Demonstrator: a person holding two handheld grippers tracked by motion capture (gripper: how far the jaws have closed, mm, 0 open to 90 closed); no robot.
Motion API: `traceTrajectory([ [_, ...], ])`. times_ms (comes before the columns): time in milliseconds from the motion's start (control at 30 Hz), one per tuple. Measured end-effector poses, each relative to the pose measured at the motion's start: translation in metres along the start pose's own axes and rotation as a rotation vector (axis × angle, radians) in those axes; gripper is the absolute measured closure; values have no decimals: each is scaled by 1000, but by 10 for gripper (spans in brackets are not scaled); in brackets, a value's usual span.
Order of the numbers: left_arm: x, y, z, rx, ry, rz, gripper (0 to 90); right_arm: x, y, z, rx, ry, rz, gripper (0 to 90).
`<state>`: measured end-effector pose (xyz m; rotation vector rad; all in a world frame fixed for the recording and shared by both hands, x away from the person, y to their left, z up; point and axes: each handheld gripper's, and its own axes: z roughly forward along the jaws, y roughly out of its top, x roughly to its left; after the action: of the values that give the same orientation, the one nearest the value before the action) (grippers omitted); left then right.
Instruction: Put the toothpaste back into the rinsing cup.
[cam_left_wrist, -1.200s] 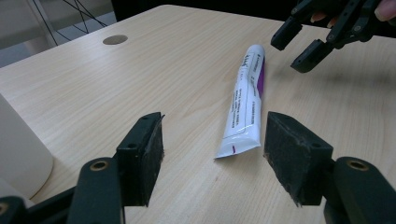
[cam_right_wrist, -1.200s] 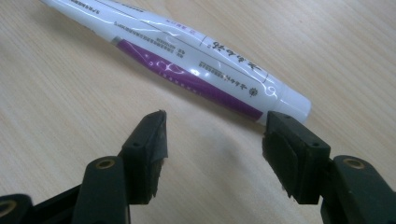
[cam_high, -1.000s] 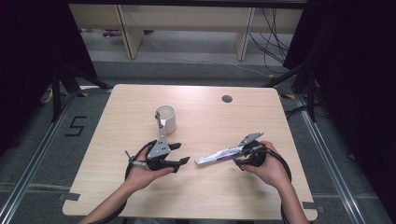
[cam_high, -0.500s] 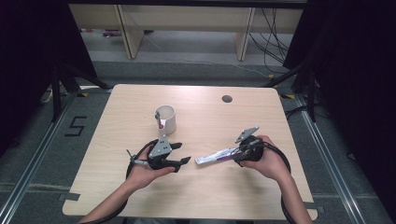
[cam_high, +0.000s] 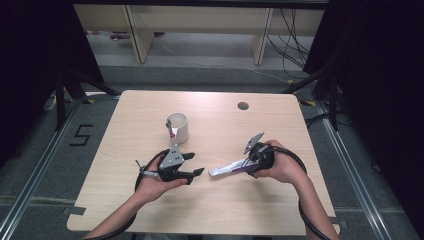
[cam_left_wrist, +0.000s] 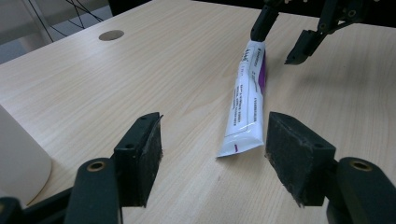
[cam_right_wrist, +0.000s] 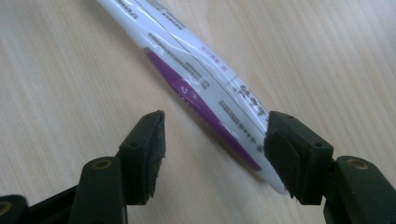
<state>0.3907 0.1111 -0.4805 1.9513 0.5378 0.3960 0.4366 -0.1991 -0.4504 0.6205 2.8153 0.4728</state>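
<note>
White toothpaste tube (cam_left_wrist: 246, 100) with a purple stripe and dark print, white mug (cam_high: 177, 127) holding something pink-tipped, pale wood-grain table (cam_high: 220, 210), black gripper jaws, grey floor

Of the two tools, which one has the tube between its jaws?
The right tool: its open jaws stand on either side of the white and purple tube. The left tool is open beside the tube's flat end.

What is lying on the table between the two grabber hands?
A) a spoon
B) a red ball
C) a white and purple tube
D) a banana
C: a white and purple tube lies flat on the wooden table, stretching from the right gripper toward the left gripper, whose open jaws point at its flat end.
</note>
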Motion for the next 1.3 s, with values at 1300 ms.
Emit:
traceTrajectory([
  [1300, 8, -9, -23, 11, 39, -5, 355, -8, 58, 41, 310, 125, -467, 400],
])
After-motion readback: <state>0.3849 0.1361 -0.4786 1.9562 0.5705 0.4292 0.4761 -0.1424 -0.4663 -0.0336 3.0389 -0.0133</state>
